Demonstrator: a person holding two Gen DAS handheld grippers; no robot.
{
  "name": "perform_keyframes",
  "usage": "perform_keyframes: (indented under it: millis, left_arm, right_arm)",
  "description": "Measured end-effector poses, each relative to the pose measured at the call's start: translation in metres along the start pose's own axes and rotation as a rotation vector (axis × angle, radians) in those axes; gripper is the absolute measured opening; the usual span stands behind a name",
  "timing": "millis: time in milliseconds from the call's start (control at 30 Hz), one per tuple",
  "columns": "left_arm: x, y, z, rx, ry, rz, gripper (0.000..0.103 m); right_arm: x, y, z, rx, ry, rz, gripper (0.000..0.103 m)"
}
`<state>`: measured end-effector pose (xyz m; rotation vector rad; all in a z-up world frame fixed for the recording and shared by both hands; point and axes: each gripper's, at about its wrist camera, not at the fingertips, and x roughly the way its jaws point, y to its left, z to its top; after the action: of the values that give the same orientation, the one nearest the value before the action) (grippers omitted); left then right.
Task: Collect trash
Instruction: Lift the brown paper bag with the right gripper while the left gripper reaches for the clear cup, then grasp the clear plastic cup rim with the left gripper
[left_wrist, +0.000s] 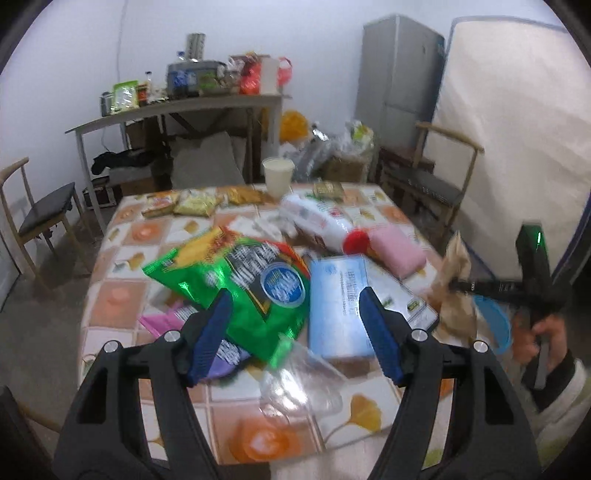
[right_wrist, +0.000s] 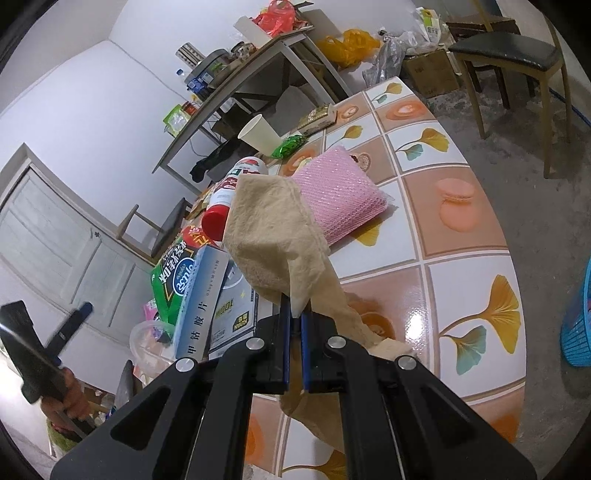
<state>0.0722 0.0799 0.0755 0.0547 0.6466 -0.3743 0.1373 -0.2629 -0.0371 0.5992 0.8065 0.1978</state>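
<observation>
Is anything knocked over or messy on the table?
Yes. A white bottle with a red cap lies on its side among the clutter instead of standing. The green snack bag lies crumpled and partly overlaps a blue box. The right gripper pinches a crumpled brown napkin.

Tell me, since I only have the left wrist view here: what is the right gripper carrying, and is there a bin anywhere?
Observer: The right gripper is shut on a crumpled brown paper napkin.
Operator: Is it lifted?
Observer: Its upper part stands above the fingers; a tail hangs toward the table.
Operator: And the bin?
Observer: A blue plastic basket sits on the floor beyond the table edge, at the right of that view.
</observation>
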Motion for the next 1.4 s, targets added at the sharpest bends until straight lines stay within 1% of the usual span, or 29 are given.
perform_keyframes:
  millis: [33,133,167,233,300,367,433,500,533,600,800,933,1067,1333,1400]
  left_arm:
    - [0.005,-0.003,-0.003,0.005,0.027,0.005,0.067]
    - [0.028,-0.009,-0.012,0.011,0.131,0.073,0.065]
    - [0.035,-0.008,-0.014,-0.002,0.156,0.077,0.06]
    - [0.048,-0.005,-0.017,-0.047,0.197,0.057,0.056]
    - [0.059,0.0,-0.022,-0.074,0.239,0.066,0.045]
    - [0.064,0.004,-0.025,-0.083,0.257,0.069,0.04]
    - [0.062,0.006,-0.026,-0.074,0.257,0.082,0.036]
    - [0.059,0.009,-0.028,-0.071,0.263,0.088,0.027]
    - [0.057,0.012,-0.03,-0.078,0.269,0.088,0.026]
    - [0.055,0.018,-0.033,-0.097,0.279,0.085,0.019]
    - [0.046,0.034,-0.042,-0.134,0.28,0.103,0.009]
    - [0.042,0.037,-0.043,-0.143,0.268,0.097,0.009]
    - [0.033,0.035,-0.039,-0.133,0.237,0.104,0.009]
    - [0.003,0.029,-0.027,-0.108,0.16,0.129,0.009]
    - [-0.003,0.025,-0.023,-0.101,0.146,0.124,0.008]
  right_arm:
    - [-0.001,0.001,0.0,-0.003,-0.001,-0.005,0.005]
    - [-0.003,0.004,0.0,-0.009,-0.005,-0.011,0.005]
    - [-0.004,0.005,0.0,-0.009,-0.006,-0.012,0.005]
    - [-0.004,0.006,0.0,-0.009,-0.007,-0.018,0.005]
    - [-0.005,0.007,-0.001,-0.01,-0.007,-0.021,0.005]
    - [-0.006,0.007,-0.002,-0.009,-0.007,-0.025,0.005]
    - [-0.006,0.006,-0.002,-0.008,-0.007,-0.029,0.005]
    - [-0.006,0.006,-0.002,-0.005,-0.007,-0.029,0.005]
    - [-0.005,0.006,-0.001,-0.004,-0.007,-0.029,0.005]
    - [-0.004,0.008,0.0,-0.006,-0.006,-0.028,0.005]
    - [-0.003,0.009,-0.002,-0.011,-0.004,-0.031,0.005]
    - [-0.006,0.01,-0.002,-0.006,-0.008,-0.028,0.005]
    - [-0.012,0.011,-0.002,-0.002,-0.017,-0.015,0.005]
    - [-0.038,0.013,0.0,0.002,-0.068,0.026,0.005]
    - [-0.045,0.011,-0.001,0.006,-0.08,0.034,0.005]
